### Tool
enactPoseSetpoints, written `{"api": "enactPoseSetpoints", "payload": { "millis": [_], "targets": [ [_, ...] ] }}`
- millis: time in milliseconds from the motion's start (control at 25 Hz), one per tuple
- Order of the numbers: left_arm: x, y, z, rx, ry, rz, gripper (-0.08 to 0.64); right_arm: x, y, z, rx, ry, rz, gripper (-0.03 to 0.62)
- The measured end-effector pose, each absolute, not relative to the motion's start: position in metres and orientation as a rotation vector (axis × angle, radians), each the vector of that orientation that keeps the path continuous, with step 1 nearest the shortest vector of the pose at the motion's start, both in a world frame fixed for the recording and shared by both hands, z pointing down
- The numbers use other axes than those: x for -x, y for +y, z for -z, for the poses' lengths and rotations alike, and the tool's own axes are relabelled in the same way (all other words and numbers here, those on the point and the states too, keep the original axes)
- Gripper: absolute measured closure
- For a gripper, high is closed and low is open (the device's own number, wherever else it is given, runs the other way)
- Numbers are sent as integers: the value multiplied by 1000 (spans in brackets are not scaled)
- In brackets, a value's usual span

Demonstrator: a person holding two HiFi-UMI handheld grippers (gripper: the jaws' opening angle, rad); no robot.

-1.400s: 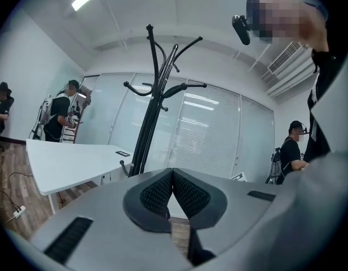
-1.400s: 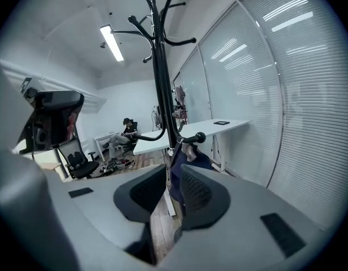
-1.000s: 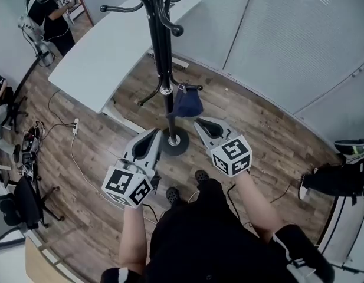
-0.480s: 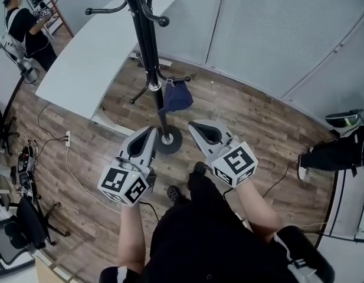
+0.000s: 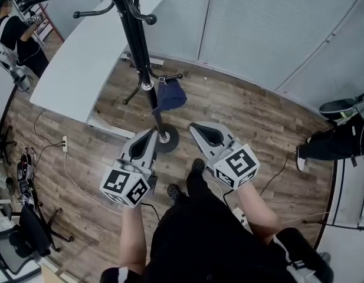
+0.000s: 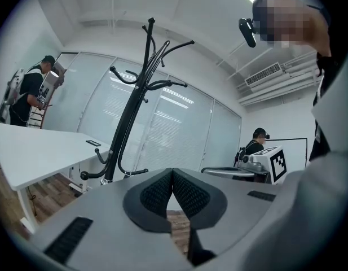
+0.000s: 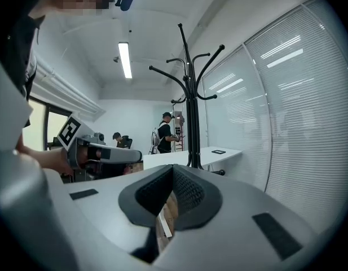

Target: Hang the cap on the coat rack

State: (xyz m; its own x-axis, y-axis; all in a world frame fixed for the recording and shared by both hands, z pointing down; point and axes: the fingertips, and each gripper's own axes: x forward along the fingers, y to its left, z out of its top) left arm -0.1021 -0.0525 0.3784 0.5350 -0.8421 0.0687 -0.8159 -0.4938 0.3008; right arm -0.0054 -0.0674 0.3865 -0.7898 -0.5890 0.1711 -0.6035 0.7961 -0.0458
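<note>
A dark blue cap (image 5: 169, 95) hangs on a low hook of the black coat rack (image 5: 133, 37), just above the rack's round base (image 5: 166, 140). My left gripper (image 5: 152, 134) is shut and empty, its tip near the base. Also shut with nothing in it, my right gripper (image 5: 195, 127) is held to the right of the base, below the cap. In the left gripper view the coat rack (image 6: 130, 117) rises beyond the left gripper (image 6: 172, 173), whose jaws are closed. In the right gripper view the coat rack (image 7: 190, 114) stands behind the shut right gripper (image 7: 172, 171). Neither gripper view shows the cap.
A long white table (image 5: 81, 58) stands left of the rack. A person (image 5: 13, 31) stands at its far end. A power strip and cables (image 5: 64, 144) lie on the wood floor, with a chair (image 5: 28, 229) at the lower left. Blind-covered glass walls (image 5: 276, 28) run behind.
The rack, cap and table have drifted left in the head view. Both grippers hold nearly the same pose. The cap has stayed on its hook.
</note>
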Motion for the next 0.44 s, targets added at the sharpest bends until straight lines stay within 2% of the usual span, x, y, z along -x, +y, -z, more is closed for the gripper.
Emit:
{"api": "enactPoseSetpoints", "payload": {
  "millis": [440],
  "targets": [
    [109,-49,-380,-2477,-1390,106,545,7,-66,-387,-960,-2844,-165,561]
  ]
}}
